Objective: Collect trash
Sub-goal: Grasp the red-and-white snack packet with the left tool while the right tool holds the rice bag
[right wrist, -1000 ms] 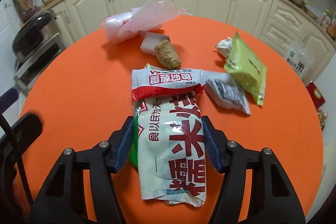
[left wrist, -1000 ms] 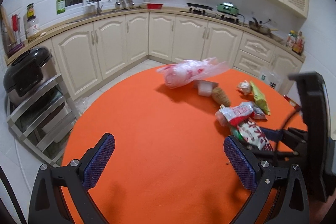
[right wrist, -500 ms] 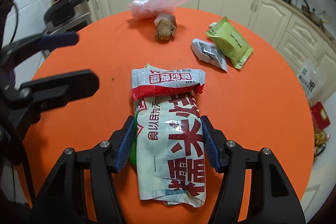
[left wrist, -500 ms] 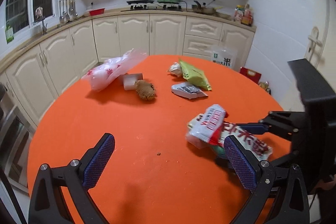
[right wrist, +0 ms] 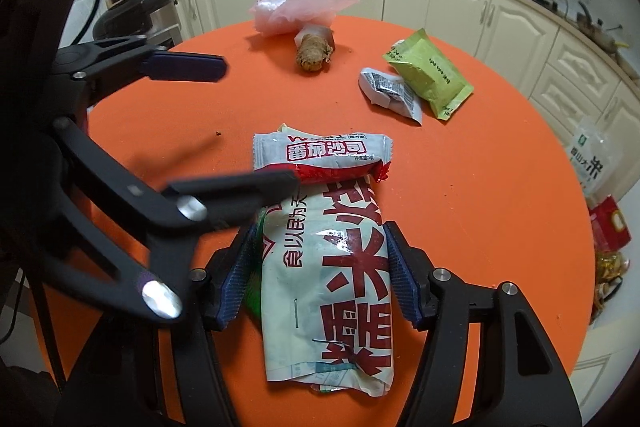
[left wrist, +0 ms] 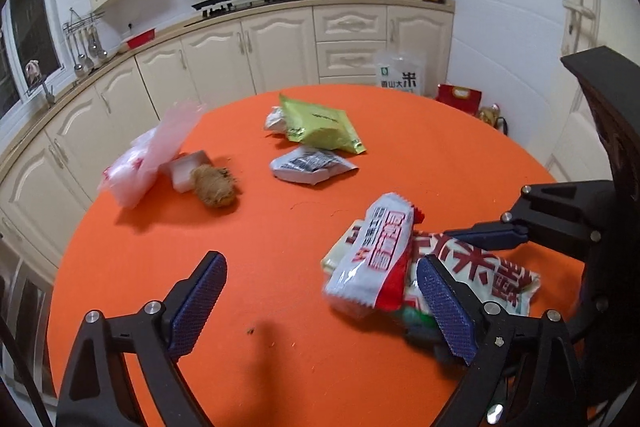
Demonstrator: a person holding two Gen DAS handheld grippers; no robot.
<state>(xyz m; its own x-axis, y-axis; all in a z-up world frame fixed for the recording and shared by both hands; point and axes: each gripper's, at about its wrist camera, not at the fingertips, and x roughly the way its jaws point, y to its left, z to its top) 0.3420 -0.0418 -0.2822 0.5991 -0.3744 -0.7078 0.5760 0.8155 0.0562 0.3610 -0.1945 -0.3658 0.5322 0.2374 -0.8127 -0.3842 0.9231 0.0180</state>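
Observation:
On the round orange table (left wrist: 240,247), my right gripper (right wrist: 320,231) is shut on a large white bag with red characters (right wrist: 340,287). A small red-and-white sachet pack (right wrist: 324,157) lies across the bag's far end, and a green wrapper peeks out beneath. My left gripper (right wrist: 258,123) comes in from the left, open, its jaws closing. The sachet pack (left wrist: 372,259) sits between its fingers, close against the right one, and is not gripped. Farther off lie a green packet (left wrist: 320,125), a grey-white wrapper (left wrist: 310,165), a brown lump (left wrist: 212,183) and a pink plastic bag (left wrist: 148,155).
A small white box (left wrist: 186,169) lies beside the brown lump, and crumpled white paper (left wrist: 274,119) by the green packet. Cream cabinets ring the table. A rice sack (left wrist: 400,77) and a red box (left wrist: 458,97) stand on the floor. A rice cooker (right wrist: 136,15) sits at the left.
My left gripper has swung across the table toward the bundle in the right gripper, so the sachet pack now sits between its fingers, which have narrowed slightly. The right gripper keeps its hold.

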